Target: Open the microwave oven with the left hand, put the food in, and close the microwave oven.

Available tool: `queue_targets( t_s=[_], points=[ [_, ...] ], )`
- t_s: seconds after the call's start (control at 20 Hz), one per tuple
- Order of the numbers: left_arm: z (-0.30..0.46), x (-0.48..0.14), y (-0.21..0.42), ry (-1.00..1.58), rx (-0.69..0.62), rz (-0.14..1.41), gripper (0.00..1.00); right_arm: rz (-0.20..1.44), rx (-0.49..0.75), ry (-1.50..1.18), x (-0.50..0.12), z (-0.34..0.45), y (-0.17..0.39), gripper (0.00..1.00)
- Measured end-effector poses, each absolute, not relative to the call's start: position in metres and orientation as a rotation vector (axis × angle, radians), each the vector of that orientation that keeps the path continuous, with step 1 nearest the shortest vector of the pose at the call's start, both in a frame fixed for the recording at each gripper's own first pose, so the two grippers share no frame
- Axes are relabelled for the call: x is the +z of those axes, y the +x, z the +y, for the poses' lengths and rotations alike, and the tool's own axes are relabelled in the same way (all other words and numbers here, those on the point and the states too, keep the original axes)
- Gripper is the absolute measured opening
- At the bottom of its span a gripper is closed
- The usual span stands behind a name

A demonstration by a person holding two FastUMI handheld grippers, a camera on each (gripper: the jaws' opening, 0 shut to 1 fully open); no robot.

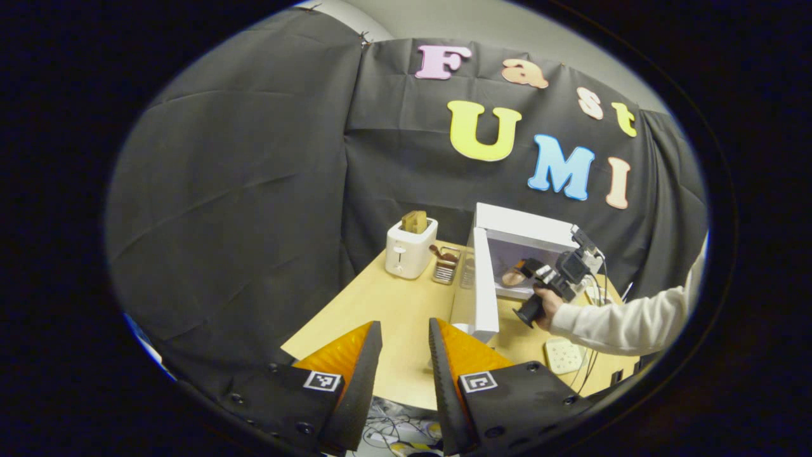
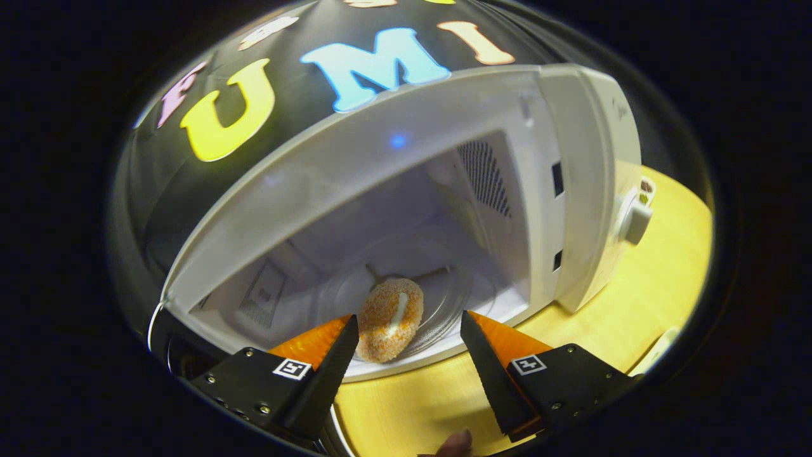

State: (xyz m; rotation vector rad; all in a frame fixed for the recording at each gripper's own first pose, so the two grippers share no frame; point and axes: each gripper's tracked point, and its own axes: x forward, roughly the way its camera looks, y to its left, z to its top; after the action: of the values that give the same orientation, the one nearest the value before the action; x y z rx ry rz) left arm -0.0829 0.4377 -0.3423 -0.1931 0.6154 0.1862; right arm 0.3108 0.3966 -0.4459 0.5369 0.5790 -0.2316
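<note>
The table [image 1: 393,317] is seen in the left gripper view as a pale wooden top with the microwave oven [image 1: 526,231] standing at its far right side. The oven's door [image 1: 485,285] is swung wide open toward the near side, so the opening step can be judged as done. In the right gripper view the open cavity is looked into directly, and the food [image 2: 388,317], a round crumbed piece with a pale streak on top, is seen lying on the glass plate [image 2: 444,304] inside the oven, toward its front. The placing step therefore appears finished or nearly so.

The right gripper [image 2: 406,355] is held at the mouth of the oven with its jaws spread apart; the food lies between and beyond the fingers, and no pressing contact is shown, so it is judged released. In the left gripper view this gripper is seen at the oven's opening, held by a hand [image 1: 547,306] in a pale sleeve.

The left gripper [image 1: 406,355] is held back over the near edge of the table, jaws parted and empty, well apart from the door.

What is left: the right gripper is to be drawn out, and the door is to be shut.
</note>
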Motion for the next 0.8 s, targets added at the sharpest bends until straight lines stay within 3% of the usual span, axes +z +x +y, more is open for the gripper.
queue_targets(
  t_s=[0.15, 0.2, 0.35, 0.45, 0.5, 0.6, 0.7, 0.75, 0.8],
  points=[
    [0.440, -0.341, -0.076, -0.222, 0.144, 0.570, 0.54, 0.612, -0.122, 0.501, -0.418, 0.399, 0.273, 0.98],
    [0.440, -0.344, -0.071, -0.239, 0.121, 0.552, 0.60, 0.612, -0.100, 0.495, -0.404, 0.396, 0.258, 0.99],
    [0.445, -0.365, -0.054, -0.309, 0.057, 0.519, 0.60, 0.562, -0.014, 0.438, -0.354, 0.383, 0.211, 0.98],
    [0.449, -0.380, -0.043, -0.348, 0.020, 0.498, 0.54, 0.573, 0.025, 0.385, -0.330, 0.374, 0.172, 0.98],
    [0.451, -0.389, -0.040, -0.357, 0.001, 0.495, 0.48, 0.577, 0.032, 0.361, -0.320, 0.368, 0.154, 0.98],
    [0.455, -0.413, -0.033, -0.361, -0.026, 0.498, 0.60, 0.567, 0.028, 0.300, -0.299, 0.354, 0.122, 0.98],
    [0.457, -0.439, -0.026, -0.374, -0.052, 0.518, 0.60, 0.576, 0.030, 0.247, -0.284, 0.349, 0.087, 0.98],
    [0.450, -0.456, -0.024, -0.390, -0.075, 0.544, 0.54, 0.587, 0.037, 0.215, -0.279, 0.347, 0.074, 0.98],
    [0.443, -0.470, -0.025, -0.399, -0.096, 0.575, 0.54, 0.587, 0.040, 0.187, -0.272, 0.344, 0.063, 0.98]
  ],
)
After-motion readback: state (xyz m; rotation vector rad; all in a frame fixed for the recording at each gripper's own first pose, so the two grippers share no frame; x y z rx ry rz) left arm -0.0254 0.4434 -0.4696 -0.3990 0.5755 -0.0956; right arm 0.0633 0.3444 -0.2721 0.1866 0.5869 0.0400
